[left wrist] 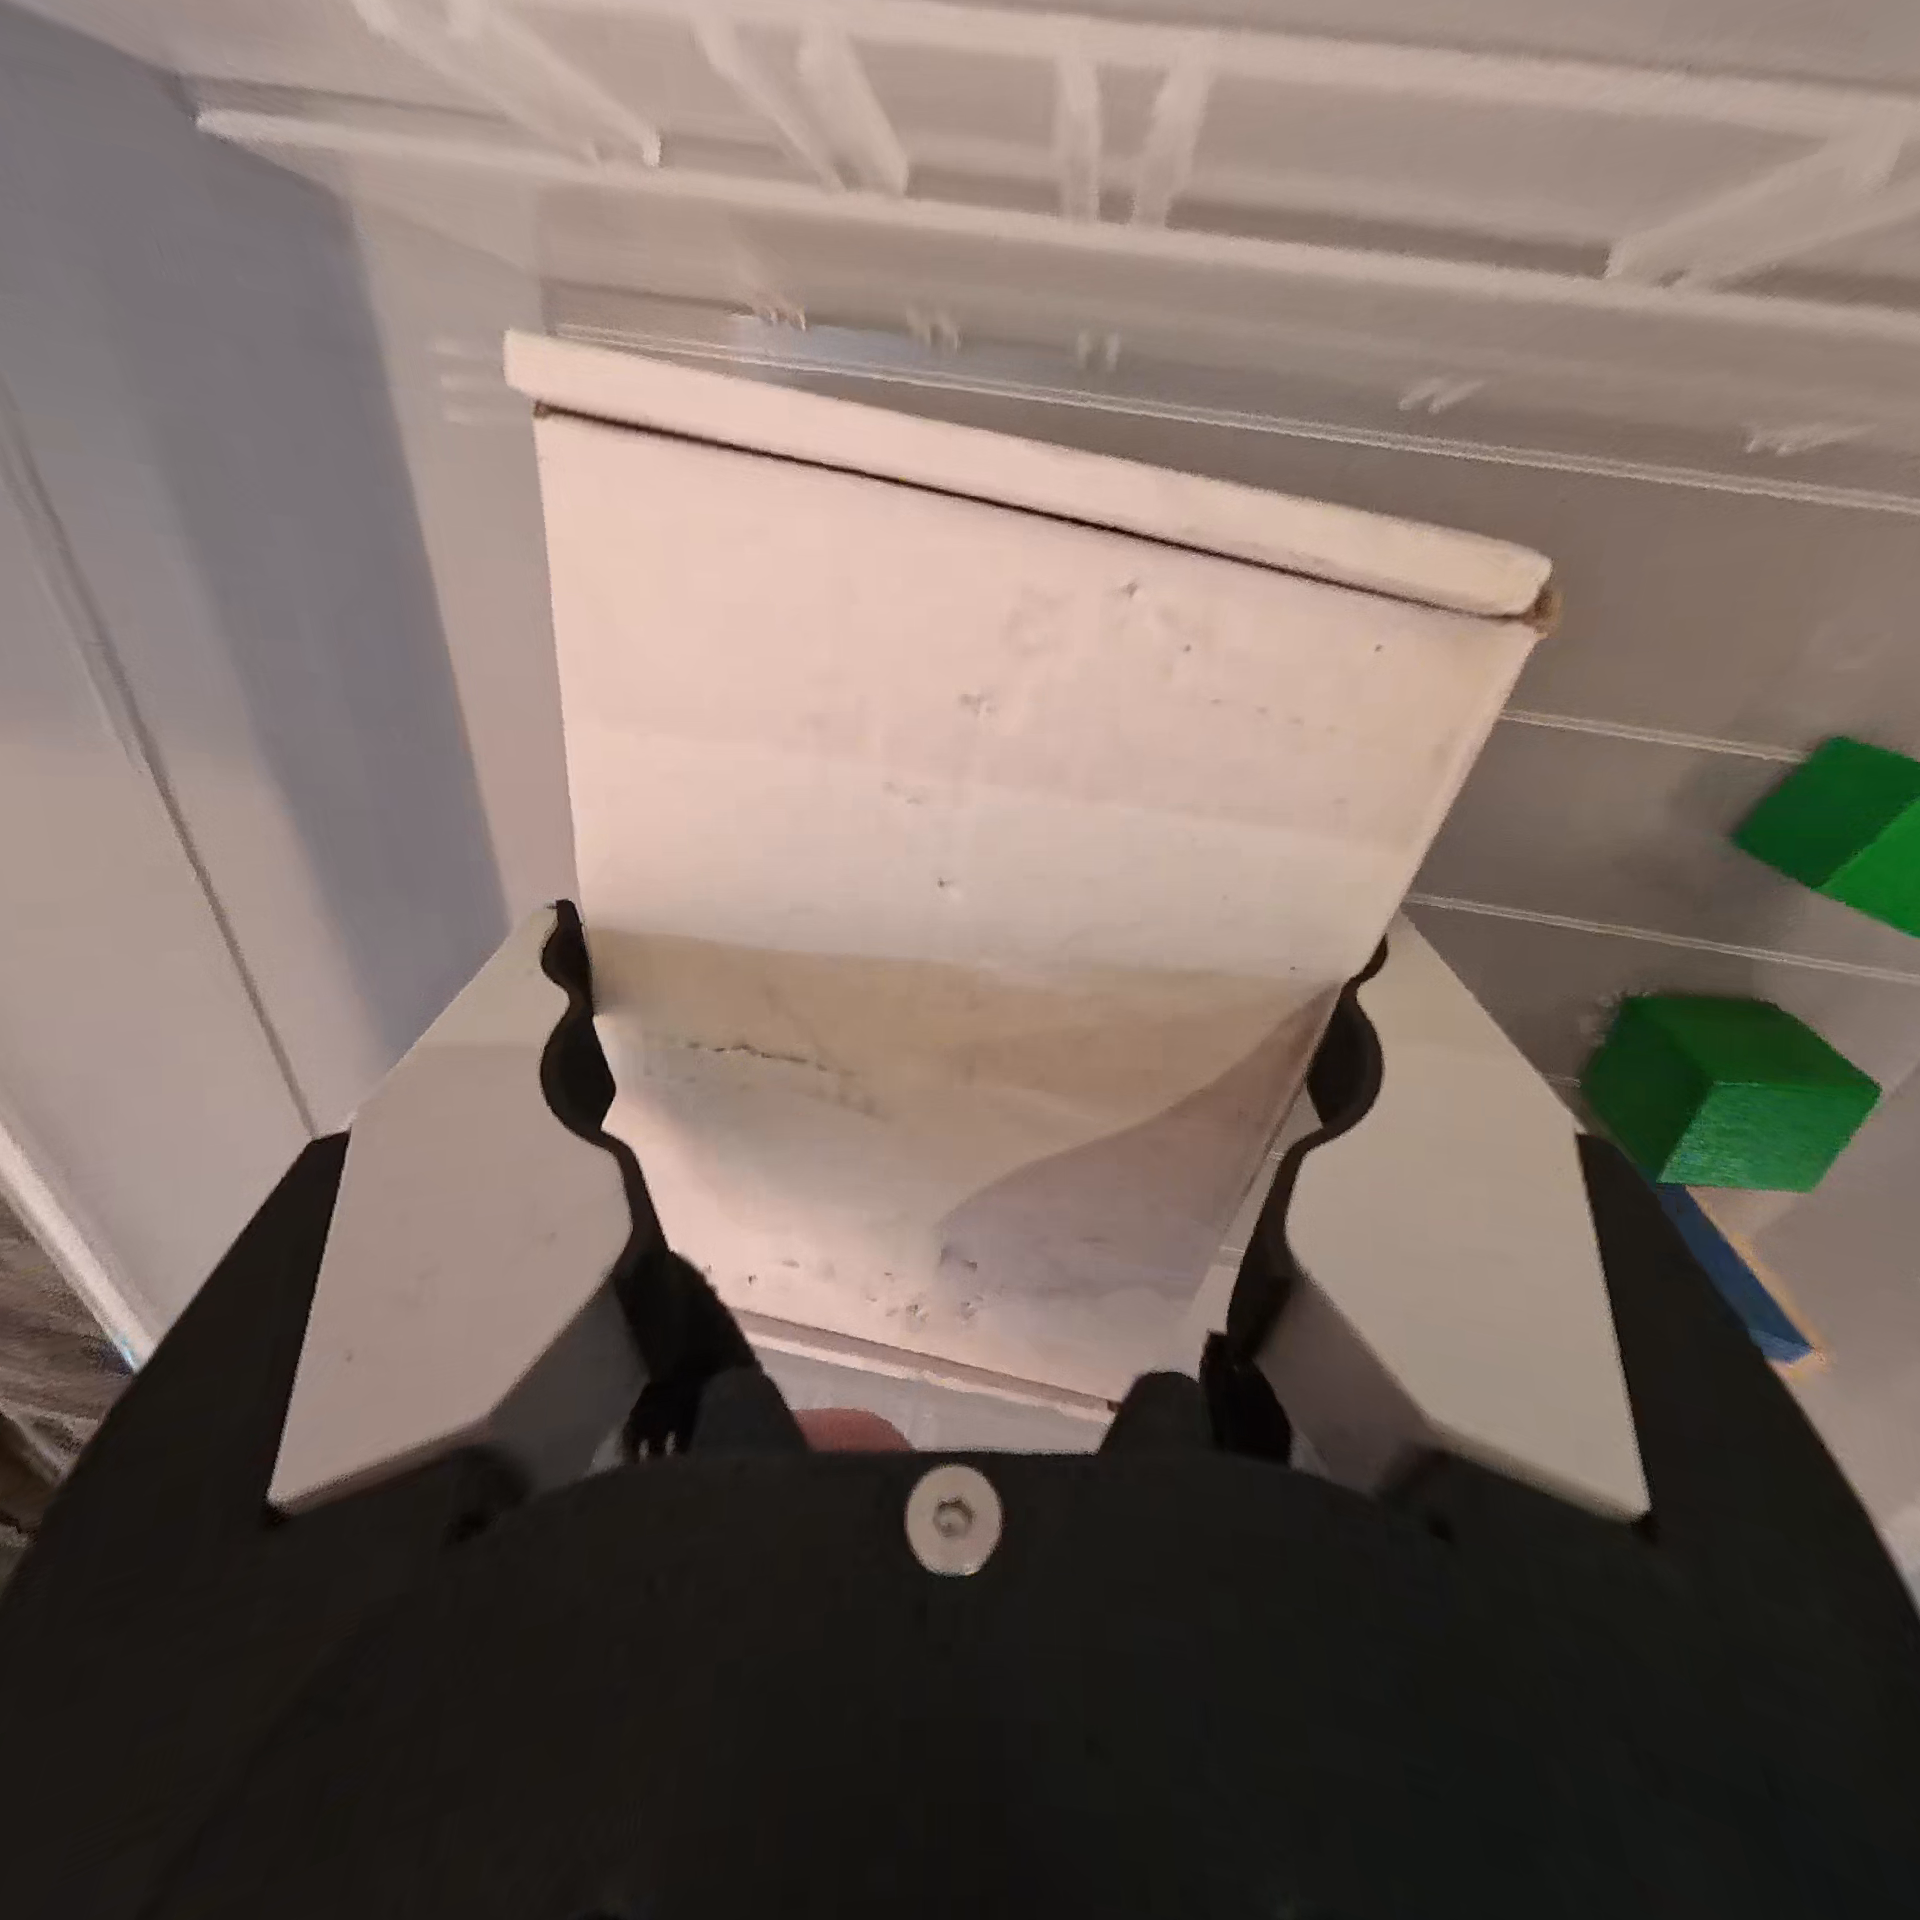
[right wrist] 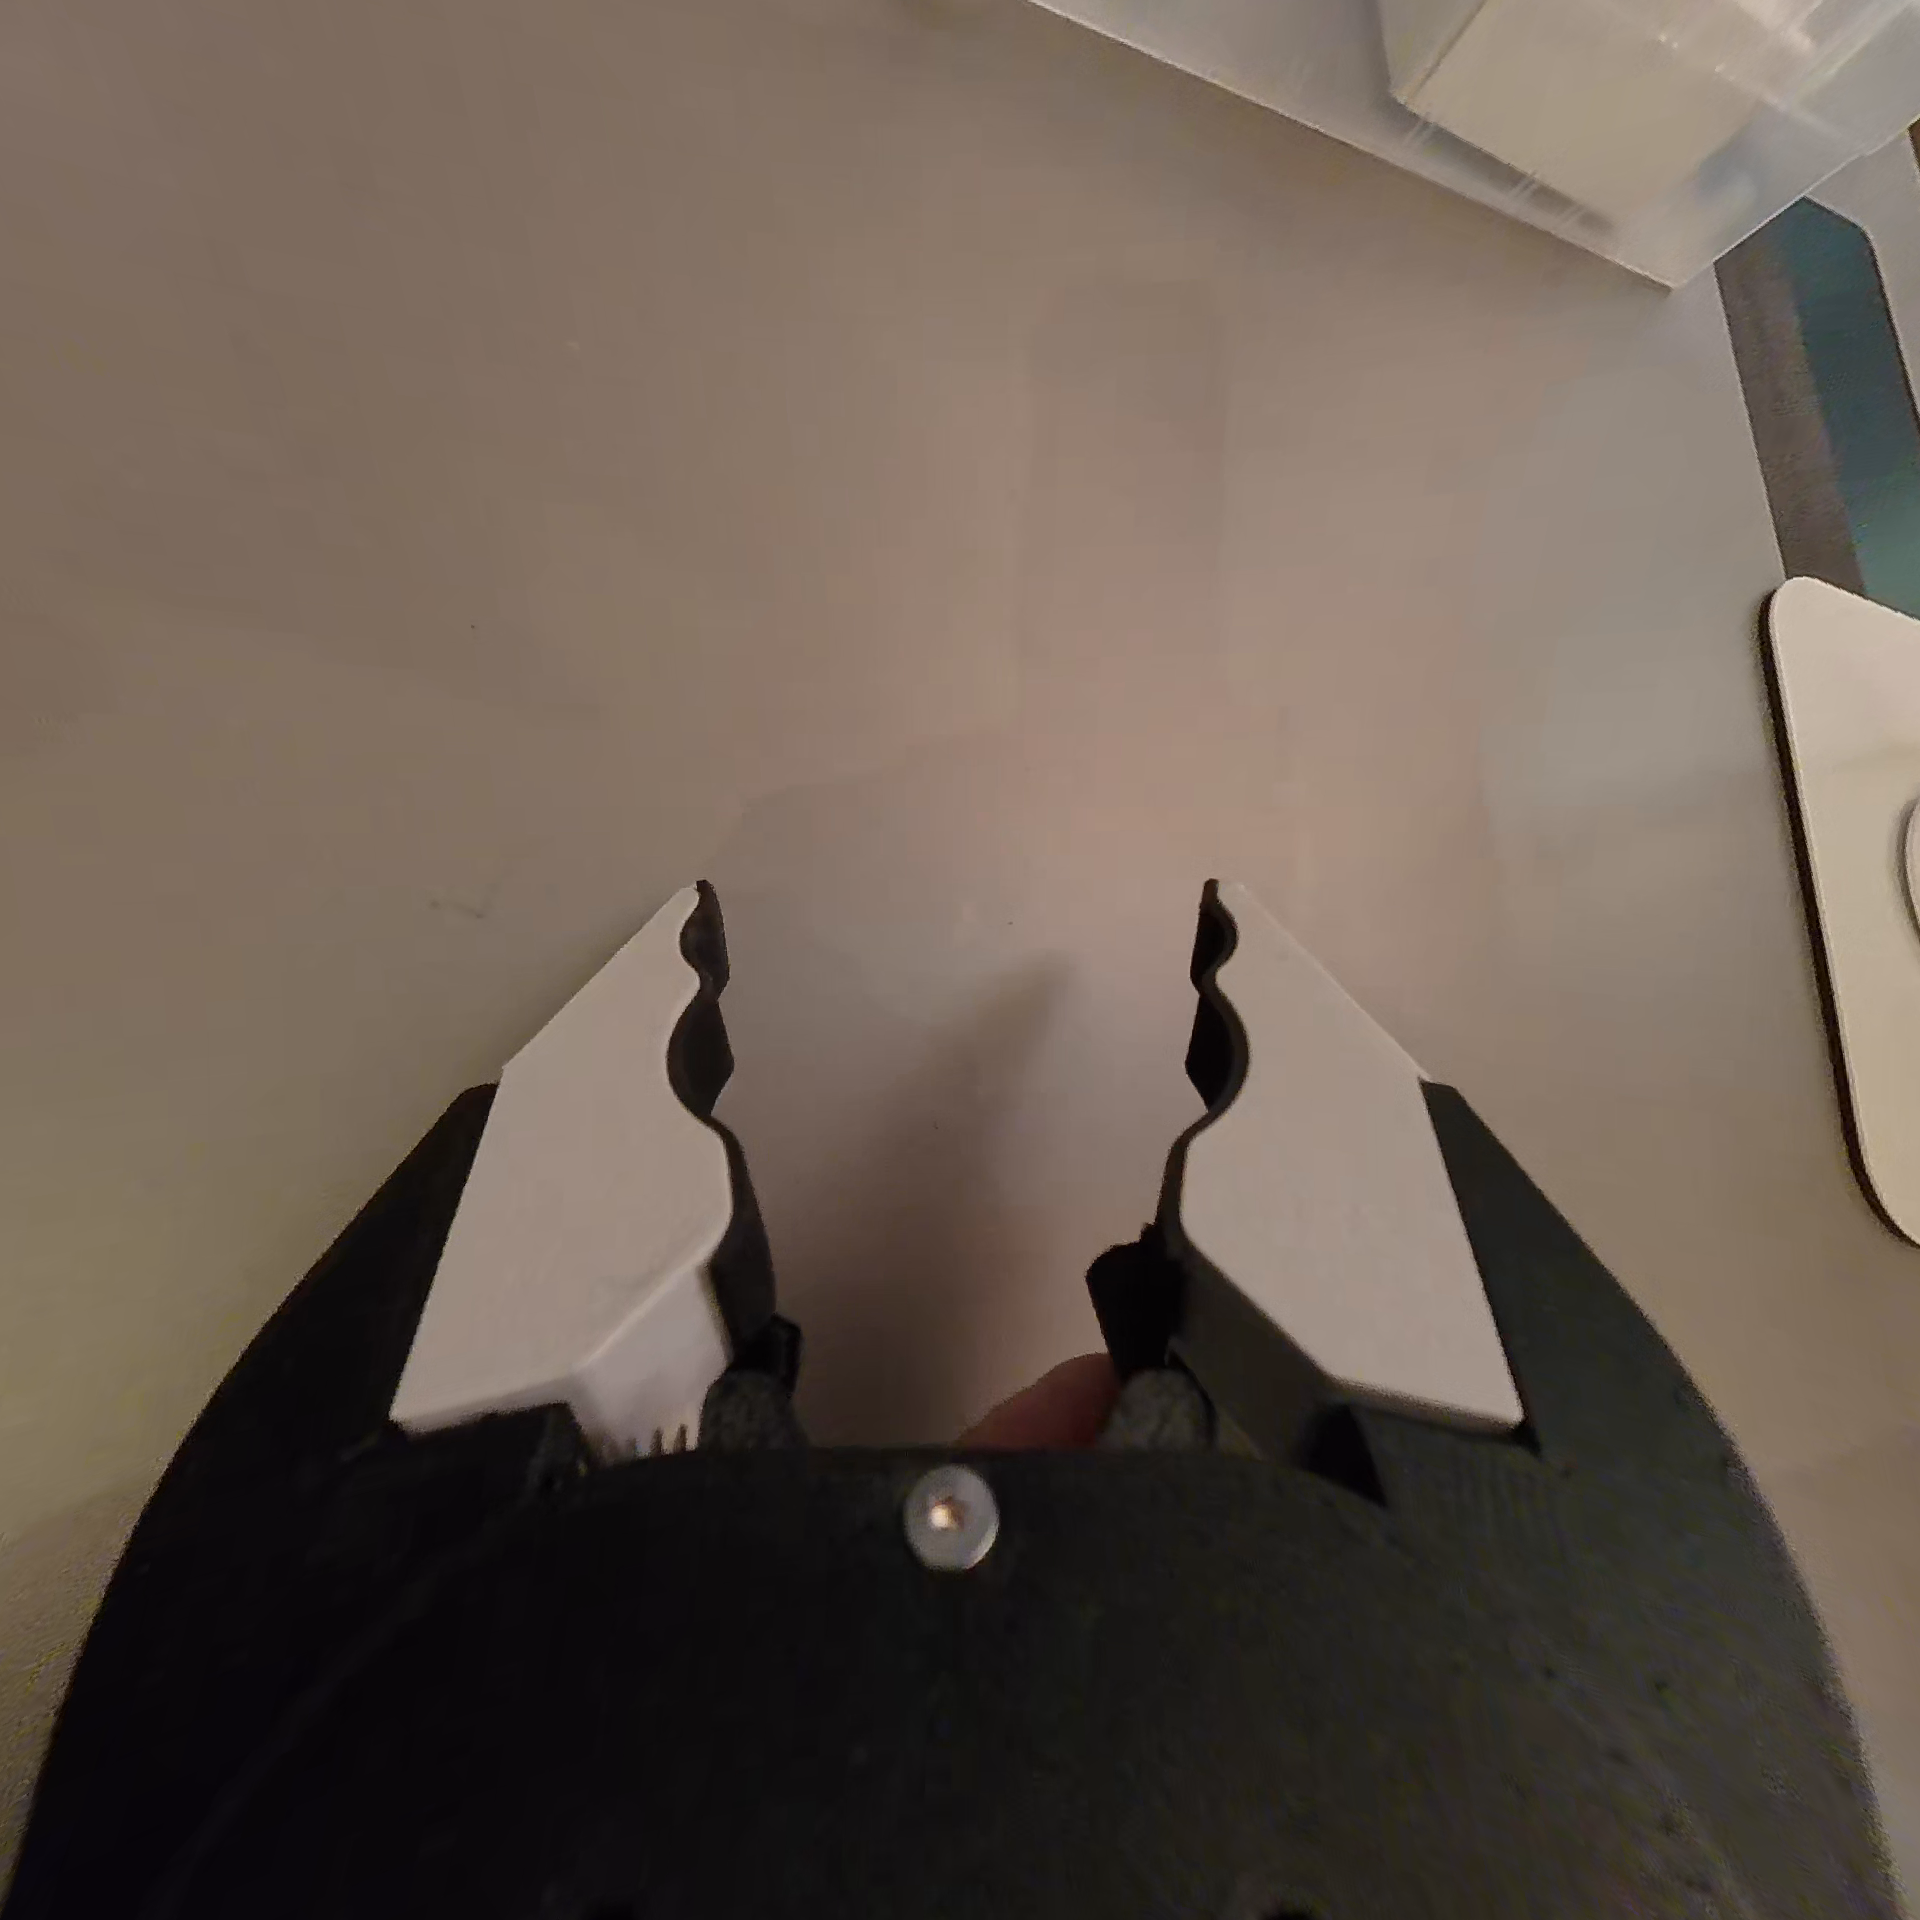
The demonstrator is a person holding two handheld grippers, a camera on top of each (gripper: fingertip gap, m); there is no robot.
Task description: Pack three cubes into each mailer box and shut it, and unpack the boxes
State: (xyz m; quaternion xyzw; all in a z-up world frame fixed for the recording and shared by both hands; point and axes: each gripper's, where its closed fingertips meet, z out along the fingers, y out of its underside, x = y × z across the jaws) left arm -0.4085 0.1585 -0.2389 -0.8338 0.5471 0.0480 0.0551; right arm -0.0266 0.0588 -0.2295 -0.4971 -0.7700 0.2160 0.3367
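Against clear bins, left gripper (left wrist: 971, 940) grips mailer box (left wrist: 997, 790) (lengthwise, lid shut).

Each handheld gripper, the left gripper (left wrist: 971, 945) and the right gripper (right wrist: 956, 904), had a broad matte-black body with one silver hex screw (left wrist: 953, 1520) at its centre. Two white angular fingers (right wrist: 603, 1122) were lined with wavy black inner pads (right wrist: 704, 1023).

Work surface: plain grey-beige tabletop (right wrist: 727, 468), matte, dimly and warmly lit. Clear plastic bin (right wrist: 1558, 135) at far right corner. White rounded-corner board with dark edge (right wrist: 1849, 831) at right edge. White lattice framework (left wrist: 1039, 156) behind, blurred.
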